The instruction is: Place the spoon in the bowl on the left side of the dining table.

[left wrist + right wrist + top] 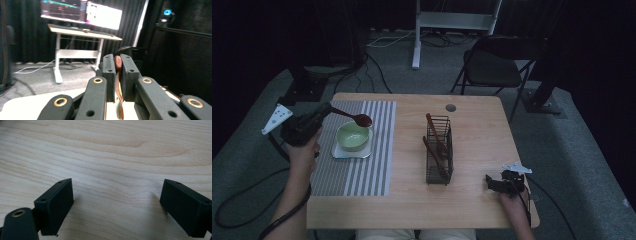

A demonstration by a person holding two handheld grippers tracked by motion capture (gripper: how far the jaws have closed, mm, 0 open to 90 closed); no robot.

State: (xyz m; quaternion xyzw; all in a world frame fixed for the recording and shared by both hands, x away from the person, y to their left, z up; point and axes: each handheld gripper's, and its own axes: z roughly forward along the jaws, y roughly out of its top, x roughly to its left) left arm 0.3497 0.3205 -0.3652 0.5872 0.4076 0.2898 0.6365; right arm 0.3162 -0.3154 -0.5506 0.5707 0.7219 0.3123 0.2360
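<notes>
Your left gripper (pixel 328 109) sat at the left of the high view, above the striped placemat (pixel 374 145), its fingers (pixel 110 72) clenched on the handle of a dark brown wooden spoon (pixel 354 117). In the left gripper view the spoon (pixel 118 82) ran up between the two black fingers, pinched tight. The spoon's bowl hung over the far rim of the pale green bowl (pixel 352 136), just left of the frame's centre; whether it touched the rim could not be told. That bowl stood on a small square white plate (pixel 343 152), which lay on the placemat. Near the middle of the counter (pixel 477 200) a black wire rack (pixel 439 152) held more brown wooden utensils (pixel 434 137), leaning inside it. Your right gripper (pixel 493 184) rested at the lower right of the high view, near the counter's near edge, well apart from the rack. In the right gripper view its fingers (pixel 56 202) stood released and wide, with bare wood grain between them.
</notes>
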